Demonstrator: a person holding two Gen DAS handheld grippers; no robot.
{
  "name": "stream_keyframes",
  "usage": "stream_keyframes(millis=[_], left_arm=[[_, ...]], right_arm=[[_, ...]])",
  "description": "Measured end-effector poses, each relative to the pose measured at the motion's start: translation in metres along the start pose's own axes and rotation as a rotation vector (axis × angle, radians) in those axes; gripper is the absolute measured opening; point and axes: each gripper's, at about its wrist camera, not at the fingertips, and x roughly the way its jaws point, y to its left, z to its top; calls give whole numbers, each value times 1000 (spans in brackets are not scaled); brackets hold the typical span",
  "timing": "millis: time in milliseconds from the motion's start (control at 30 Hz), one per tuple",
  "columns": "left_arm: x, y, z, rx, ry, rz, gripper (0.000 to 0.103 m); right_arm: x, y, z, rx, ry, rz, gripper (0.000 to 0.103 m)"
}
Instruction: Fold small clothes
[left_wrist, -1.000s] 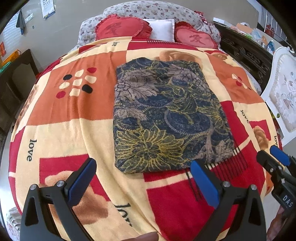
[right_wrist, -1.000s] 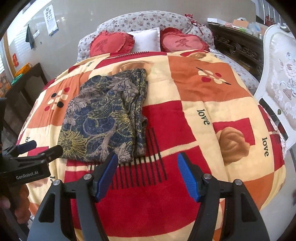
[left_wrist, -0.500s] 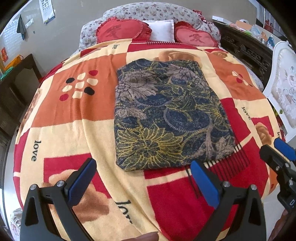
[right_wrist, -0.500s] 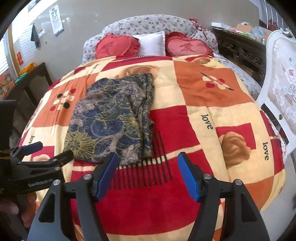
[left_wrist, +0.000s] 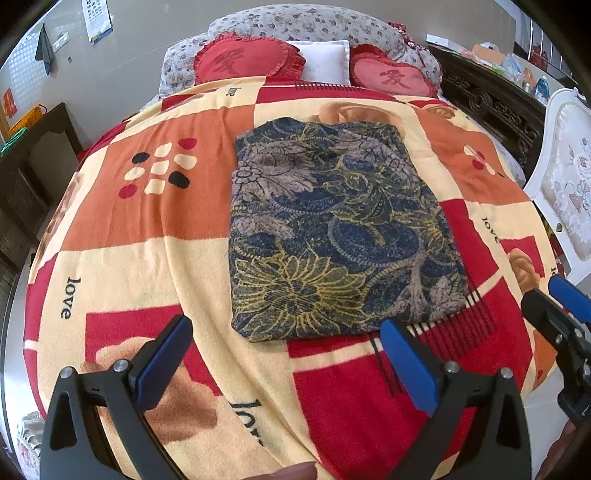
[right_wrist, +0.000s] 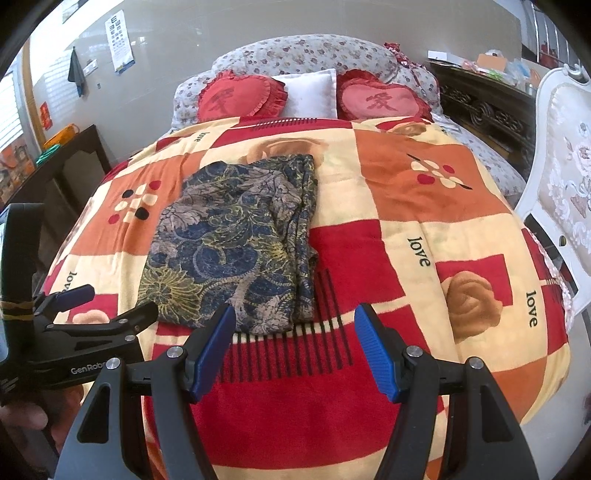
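Cloth (left_wrist: 332, 236): a folded dark floral piece, lying flat on the blanket (left_wrist: 147, 258) of the bed, near its middle, left of centre in the right wrist view (right_wrist: 229, 243).
Left hand-held gripper (left_wrist: 284, 365): jaws spread wide, nothing between them; it hovers over the near part of the blanket, just short of the cloth's near edge, apart from it.
Right hand-held gripper (right_wrist: 295, 350): jaws spread, empty; it hangs near the cloth's near right corner, not touching it.
Cloth's right side: layered edges show in folds along it.
Far end of bed: two red heart cushions (left_wrist: 247, 61) with a white pillow (left_wrist: 325, 61) between them.
Right of bed: a white chair (right_wrist: 561, 177).
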Motion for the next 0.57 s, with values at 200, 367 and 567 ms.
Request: stream_keyframes(millis=[200, 367, 567], left_arm=[[0, -1, 1, 2, 3, 3, 103], [1, -1, 1, -16, 19, -17, 103], [-2, -1, -4, -12, -15, 6, 103]], right_arm=[[-1, 1, 0, 0, -2, 12, 74], [-1, 2, -2, -1, 2, 19, 74], [-1, 3, -4, -6, -1, 21, 74]])
